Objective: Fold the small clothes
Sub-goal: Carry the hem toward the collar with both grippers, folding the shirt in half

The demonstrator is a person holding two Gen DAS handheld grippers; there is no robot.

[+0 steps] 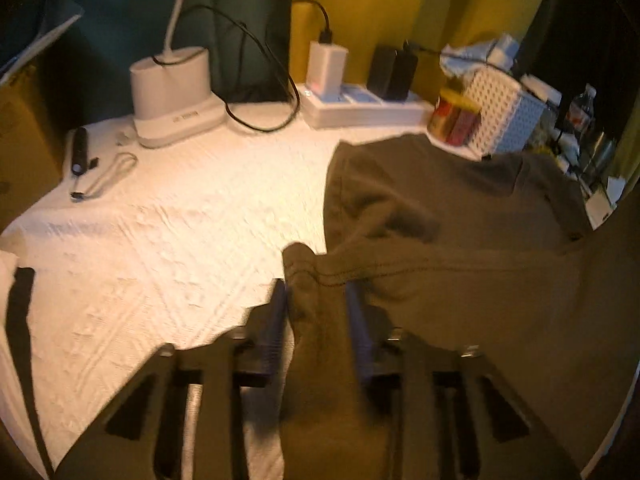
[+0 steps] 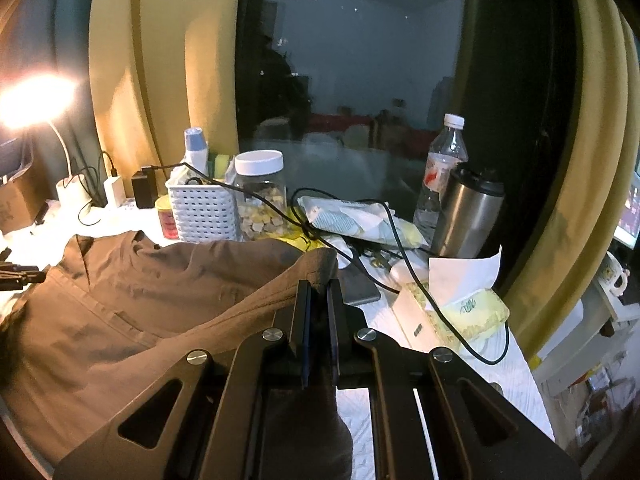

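An olive-brown shirt point(image 1: 448, 216) lies spread on the white textured cover point(image 1: 168, 232), reaching toward the clutter at the back right. My left gripper point(image 1: 316, 288) is shut on a stitched hem corner of the shirt, the cloth bunched between its fingers and hanging down. In the right wrist view the same shirt point(image 2: 132, 304) stretches out to the left. My right gripper point(image 2: 320, 292) is shut on another edge of the shirt, held a little above the table.
A white lamp base point(image 1: 172, 96), cables and a power strip point(image 1: 360, 104) stand at the back. A white basket point(image 2: 200, 208), a jar point(image 2: 260, 196), a steel tumbler point(image 2: 468, 212), a bottle point(image 2: 444, 168) and a tissue box point(image 2: 452, 312) crowd the right side.
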